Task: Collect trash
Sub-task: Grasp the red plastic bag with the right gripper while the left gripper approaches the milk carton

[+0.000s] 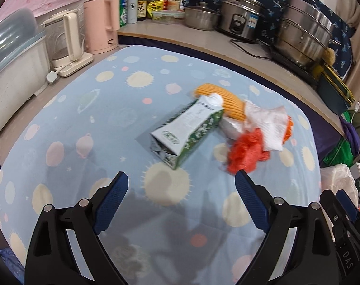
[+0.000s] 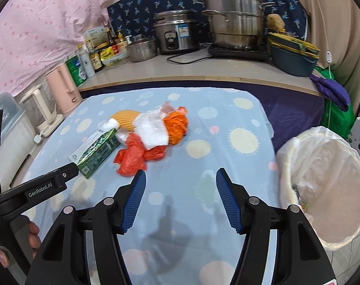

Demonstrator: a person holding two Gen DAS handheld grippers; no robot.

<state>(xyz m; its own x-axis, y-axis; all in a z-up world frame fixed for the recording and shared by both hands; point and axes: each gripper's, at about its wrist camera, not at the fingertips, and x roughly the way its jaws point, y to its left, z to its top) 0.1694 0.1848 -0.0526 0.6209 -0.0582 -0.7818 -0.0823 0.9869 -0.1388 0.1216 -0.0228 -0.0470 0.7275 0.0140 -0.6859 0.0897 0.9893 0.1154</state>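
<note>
I have both grippers empty with jaws spread, the left gripper (image 1: 181,180) facing the green milk carton (image 1: 187,133) just ahead, the right gripper (image 2: 181,178) behind the red plastic bag (image 2: 132,156), lined bin (image 2: 322,185) waiting rightward.

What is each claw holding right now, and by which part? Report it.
Nothing is held. The left claw is open above the blue cloth, short of the green carton. The right claw is open too, beside the red plastic bag.
</note>
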